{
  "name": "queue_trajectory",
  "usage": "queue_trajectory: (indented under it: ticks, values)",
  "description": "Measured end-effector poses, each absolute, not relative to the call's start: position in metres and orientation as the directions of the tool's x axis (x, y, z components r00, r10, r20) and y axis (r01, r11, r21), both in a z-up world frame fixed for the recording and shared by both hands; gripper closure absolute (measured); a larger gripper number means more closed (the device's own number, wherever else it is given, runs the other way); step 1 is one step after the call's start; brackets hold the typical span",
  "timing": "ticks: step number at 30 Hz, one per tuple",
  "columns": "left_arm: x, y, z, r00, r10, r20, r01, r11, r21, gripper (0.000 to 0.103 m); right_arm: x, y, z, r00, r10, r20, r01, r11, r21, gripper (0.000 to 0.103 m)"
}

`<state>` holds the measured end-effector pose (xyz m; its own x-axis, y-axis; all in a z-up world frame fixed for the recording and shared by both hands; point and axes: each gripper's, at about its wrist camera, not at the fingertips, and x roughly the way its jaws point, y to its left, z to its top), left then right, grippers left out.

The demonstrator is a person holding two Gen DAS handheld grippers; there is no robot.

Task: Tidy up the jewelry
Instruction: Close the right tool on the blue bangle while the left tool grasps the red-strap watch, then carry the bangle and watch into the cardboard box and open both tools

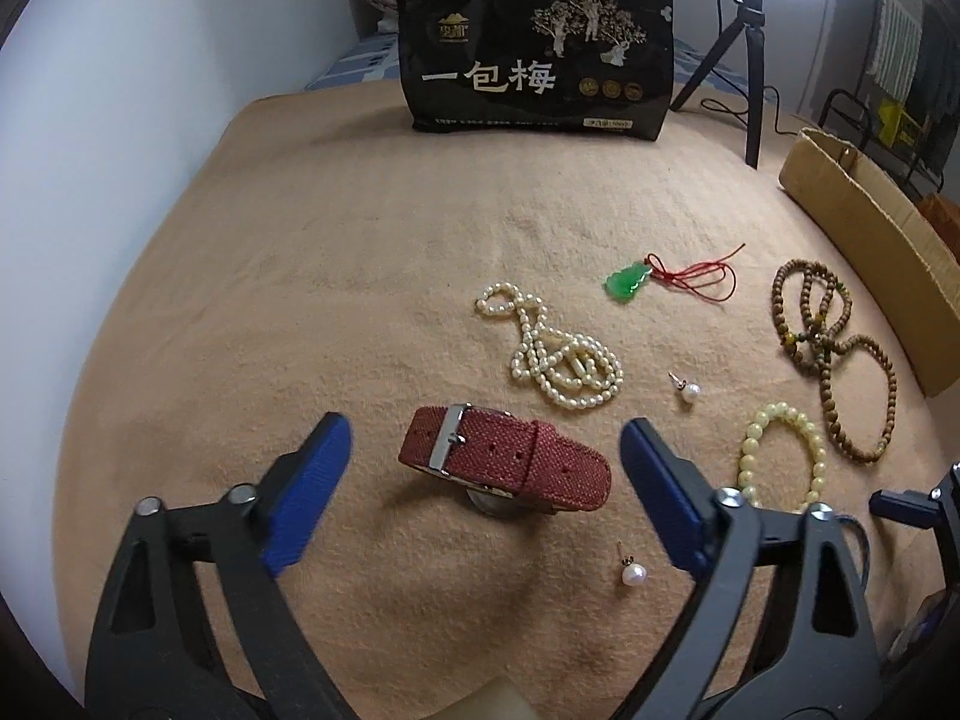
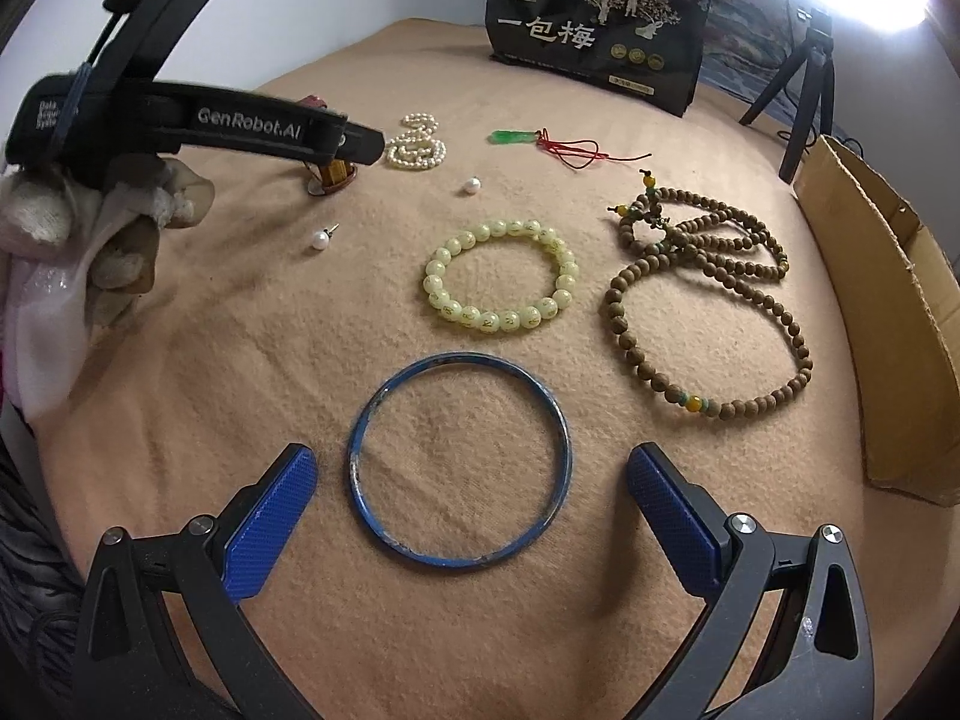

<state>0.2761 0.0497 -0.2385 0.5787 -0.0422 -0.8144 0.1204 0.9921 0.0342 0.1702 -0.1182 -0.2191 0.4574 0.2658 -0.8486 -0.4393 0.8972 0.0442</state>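
Note:
A red woven watch (image 1: 510,456) lies on the tan blanket (image 1: 300,300) between the blue pads of my left gripper (image 1: 486,429), which stands open with a gap on each side. In the right wrist view that gripper's body (image 2: 240,126) hangs over the watch (image 2: 333,177), held by a gloved hand (image 2: 108,240). My right gripper (image 2: 471,456) is open around a blue bangle (image 2: 456,561) and does not touch it. Beyond lie a pearl necklace (image 1: 564,360), a green jade pendant (image 1: 627,283) on red cord, two pearl earrings (image 1: 633,573) (image 1: 690,390), a pale yellow bead bracelet (image 2: 498,276) and long brown wooden beads (image 2: 708,312).
A black snack bag (image 1: 534,54) stands upright at the far edge of the blanket. A cardboard box (image 2: 888,312) flanks the right side. A tripod (image 1: 750,60) with a lit ring light stands at the back right. A white wall (image 1: 120,120) borders the left.

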Motion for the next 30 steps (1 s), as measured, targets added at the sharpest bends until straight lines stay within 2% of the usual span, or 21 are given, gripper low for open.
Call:
queue_trajectory:
  ticks: [2, 4, 6, 10, 21, 30]
  values:
    - [0.277, 0.051, -0.239, 0.575, -0.042, -0.817, 0.120, 0.992, 0.034, 0.021, 0.170, -0.119, -0.219, 0.458, 0.266, -0.848, -0.435, 0.899, 0.047, 0.005]
    - [0.277, 0.051, -0.239, 0.566, -0.043, -0.823, 0.121, 0.992, 0.031, 0.033, 0.170, -0.120, -0.218, 0.465, 0.258, -0.847, -0.429, 0.903, 0.039, 0.009]
    - [0.277, 0.052, -0.240, 0.560, -0.045, -0.827, 0.125, 0.992, 0.031, 0.038, 0.170, -0.122, -0.217, 0.468, 0.259, -0.845, -0.424, 0.905, 0.042, 0.015]
    - [0.274, 0.050, -0.238, 0.566, -0.034, -0.824, 0.132, 0.990, 0.049, 0.040, 0.171, -0.126, -0.215, 0.476, 0.257, -0.841, -0.412, 0.910, 0.045, 0.032]
    - [0.269, 0.055, -0.217, 0.604, -0.041, -0.796, 0.104, 0.994, 0.027, 0.041, 0.169, -0.131, -0.203, 0.465, 0.309, -0.830, -0.406, 0.907, 0.110, 0.032]
    - [0.262, 0.041, -0.171, 0.681, -0.093, -0.727, 0.114, 0.993, -0.020, 0.041, 0.164, -0.143, -0.167, 0.550, 0.306, -0.777, -0.387, 0.918, 0.088, 0.032]
